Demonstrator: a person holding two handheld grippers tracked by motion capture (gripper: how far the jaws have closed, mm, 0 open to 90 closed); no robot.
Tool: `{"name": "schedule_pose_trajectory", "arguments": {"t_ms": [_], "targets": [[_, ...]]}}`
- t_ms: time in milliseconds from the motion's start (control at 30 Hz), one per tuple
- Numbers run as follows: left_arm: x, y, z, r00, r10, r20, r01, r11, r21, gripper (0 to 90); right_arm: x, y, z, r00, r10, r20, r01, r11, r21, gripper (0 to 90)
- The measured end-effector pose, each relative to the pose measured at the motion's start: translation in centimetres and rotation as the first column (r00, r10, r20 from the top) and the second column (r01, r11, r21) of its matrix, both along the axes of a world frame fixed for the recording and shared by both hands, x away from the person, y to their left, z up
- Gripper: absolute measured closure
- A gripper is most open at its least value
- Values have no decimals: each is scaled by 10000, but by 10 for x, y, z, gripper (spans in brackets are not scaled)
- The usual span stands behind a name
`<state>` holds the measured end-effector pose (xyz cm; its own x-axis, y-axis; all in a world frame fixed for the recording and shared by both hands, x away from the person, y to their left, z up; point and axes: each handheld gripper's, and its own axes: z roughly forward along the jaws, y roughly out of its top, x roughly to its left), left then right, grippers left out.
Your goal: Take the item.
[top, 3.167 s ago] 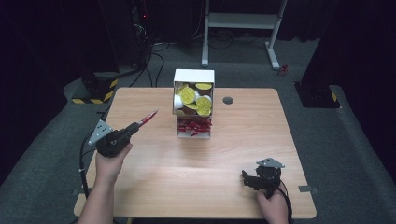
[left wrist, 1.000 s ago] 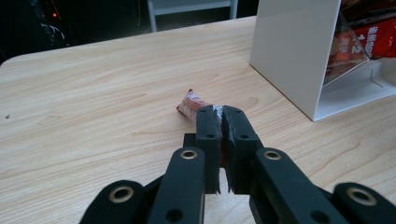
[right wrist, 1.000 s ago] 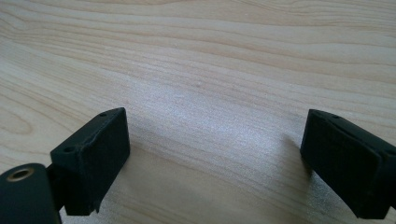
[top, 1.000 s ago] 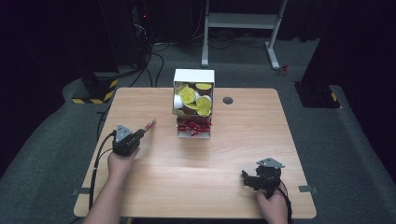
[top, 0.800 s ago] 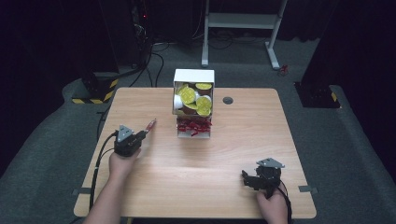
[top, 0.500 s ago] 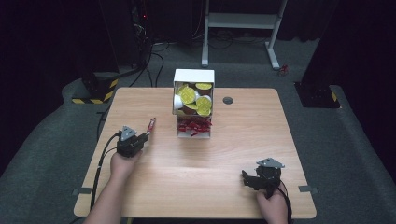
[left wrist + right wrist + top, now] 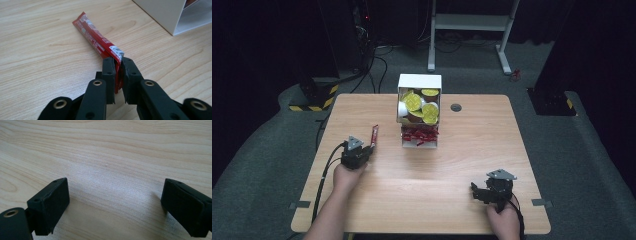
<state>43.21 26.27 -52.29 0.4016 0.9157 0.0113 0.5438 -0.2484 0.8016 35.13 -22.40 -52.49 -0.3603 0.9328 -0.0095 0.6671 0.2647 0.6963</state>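
Packet situation: the red stick packet (image 7: 373, 135) lay flat on the counter (image 7: 462, 150), over toward the left edge and just left of the white dispenser box (image 7: 419, 80) that stood at the middle of the far edge. The left tool (image 7: 368, 147) was right at the packet's near end. In the left gripper view the jaws were pressed nearly together with the packet's (image 7: 95, 37) crimped tail pinched between them, though it looked like a light pinch to me.

The bit that matters is that the packet's long axis ran straight out from the left tool (image 7: 118, 61), pointing toward the far edge with a slight lean to the box's side. So the tool sat in line with it, at one end, not across the middle. Any pull or lift would drag it lengthwise, and I'd guess the free end flops if it goes up.

The right tool (image 7: 474, 190) was parked well apart near the near right corner, jaws spread wide over bare wood (image 7: 115, 195), nothing between them. The left hand was clearly the nearer one, no contest.
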Motion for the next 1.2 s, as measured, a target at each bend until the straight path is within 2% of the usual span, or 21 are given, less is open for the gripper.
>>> {"name": "schedule_pose_trajectory", "arguments": {"t_ms": [33,133,300,500,667,767,800,867,900,1033,1200], "targets": [[0,-2,-1,10000,-16,-61,17,9999,157,814,0,0,0,10000,1,3,-1,10000,-1,81],[0,-3,-1,9999,-37,-113,40,9996,279,798,0,0,0,10000,2,1,-2,10000,-1,81],[1,-1,1,9998,45,-215,-49,9998,-173,684,0,0,0,10000,1,0,-1,10000,-1,81],[-2,0,5,9998,-37,-189,30,9991,-411,609,0,0,0,10000,1,0,-1,10000,0,81],[-5,2,9,9999,25,-119,-33,9977,-683,612,0,0,0,10000,2,1,-2,10000,-1,81],[-12,6,16,10000,56,50,-49,9928,-1195,701,0,0,0,10000,1,1,-1,10000,0,81],[-14,7,18,9999,91,52,-83,9921,-1252,724,0,0,0,10000,1,1,-1,10000,1,81],[-16,7,20,9999,103,52,-96,9922,-1240,732,0,0,0,10000,3,-1,-3,10000,0,81],[-19,8,23,9999,122,31,-119,9955,-943,756,0,0,0,10000,1,0,-1,10000,3,81],[-24,8,26,9997,200,-124,-212,9932,-1143,742,0,0,0,10000,-1,-1,1,10000,4,81],[-34,5,32,9999,21,-108,-31,9948,-1020,675,0,0,0,10000,6,3,-6,10000,0,80]]}}
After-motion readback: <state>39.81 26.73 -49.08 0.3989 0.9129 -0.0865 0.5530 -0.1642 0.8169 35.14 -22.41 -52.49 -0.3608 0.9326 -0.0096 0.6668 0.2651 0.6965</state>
